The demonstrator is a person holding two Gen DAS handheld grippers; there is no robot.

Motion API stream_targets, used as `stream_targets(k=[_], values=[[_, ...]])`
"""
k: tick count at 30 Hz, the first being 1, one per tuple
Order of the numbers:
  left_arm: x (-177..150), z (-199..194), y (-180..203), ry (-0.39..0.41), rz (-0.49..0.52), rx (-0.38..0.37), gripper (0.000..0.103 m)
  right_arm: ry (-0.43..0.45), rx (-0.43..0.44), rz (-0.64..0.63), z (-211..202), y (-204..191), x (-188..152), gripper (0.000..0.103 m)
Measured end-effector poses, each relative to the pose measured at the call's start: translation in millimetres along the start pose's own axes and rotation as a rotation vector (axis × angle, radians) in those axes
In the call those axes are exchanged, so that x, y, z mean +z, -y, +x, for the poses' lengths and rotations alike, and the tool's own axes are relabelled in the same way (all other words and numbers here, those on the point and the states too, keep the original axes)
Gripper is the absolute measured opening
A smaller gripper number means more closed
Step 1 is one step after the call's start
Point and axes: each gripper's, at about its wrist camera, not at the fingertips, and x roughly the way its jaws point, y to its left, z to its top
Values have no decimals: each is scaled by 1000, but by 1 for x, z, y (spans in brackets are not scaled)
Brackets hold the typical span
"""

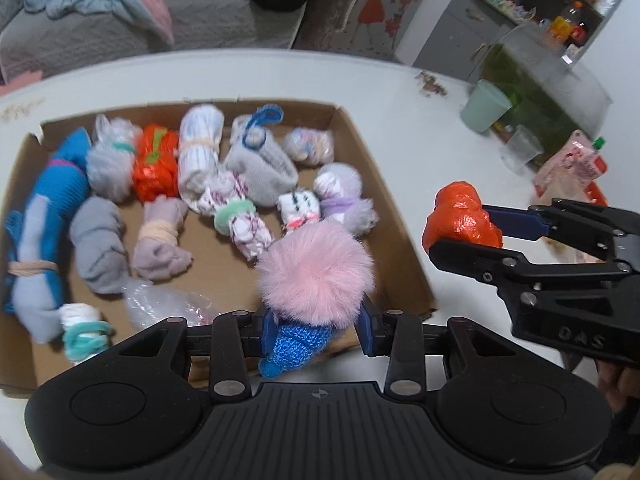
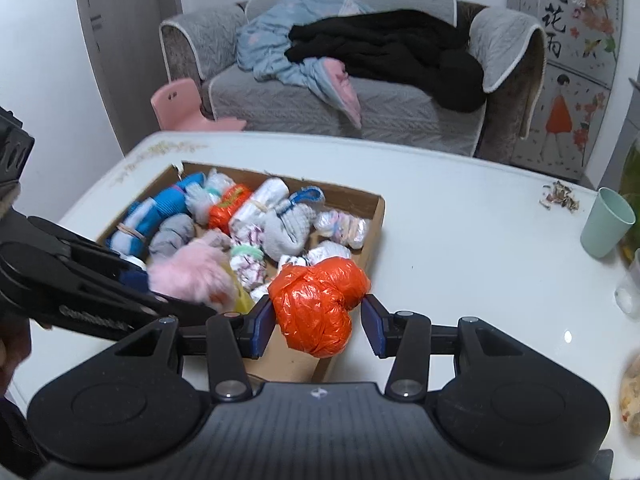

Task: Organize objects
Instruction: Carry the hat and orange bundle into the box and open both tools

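Note:
A shallow cardboard box (image 1: 394,216) on the white table holds several rolled socks and bundled plastic bags. My left gripper (image 1: 316,330) is shut on a blue knitted item topped with a pink fluffy pompom (image 1: 316,276), held over the box's near right corner. My right gripper (image 2: 318,322) is shut on a crumpled orange plastic bag (image 2: 316,304), held above the box's near right edge. In the left wrist view the right gripper (image 1: 460,232) holds that orange bag (image 1: 460,216) just right of the box. The left gripper and pompom (image 2: 188,274) also show in the right wrist view.
A mint green cup (image 1: 484,106) (image 2: 606,222), a clear glass (image 1: 520,148) and a snack packet (image 1: 572,168) stand at the table's right. A fish tank (image 1: 548,80) is behind them. A grey sofa (image 2: 320,100) with clothes lies beyond the table.

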Motion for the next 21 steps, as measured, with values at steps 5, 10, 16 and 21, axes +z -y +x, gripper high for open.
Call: stream_targets(k=[5,10,16,21], values=[[-2,23,-13,-35,-8,34,45,-31,12,-39,12,-11,2,43],[-5,26,-30,-49,16,88,46,-66,8,-69,22,-18,1,43],[-5,23,-37,-46,71,145,46,-124,37,-96,40,-25,2,43],[-8,24,-29,-48,125,166,46,-195,77,-109,56,-30,-1,43]])
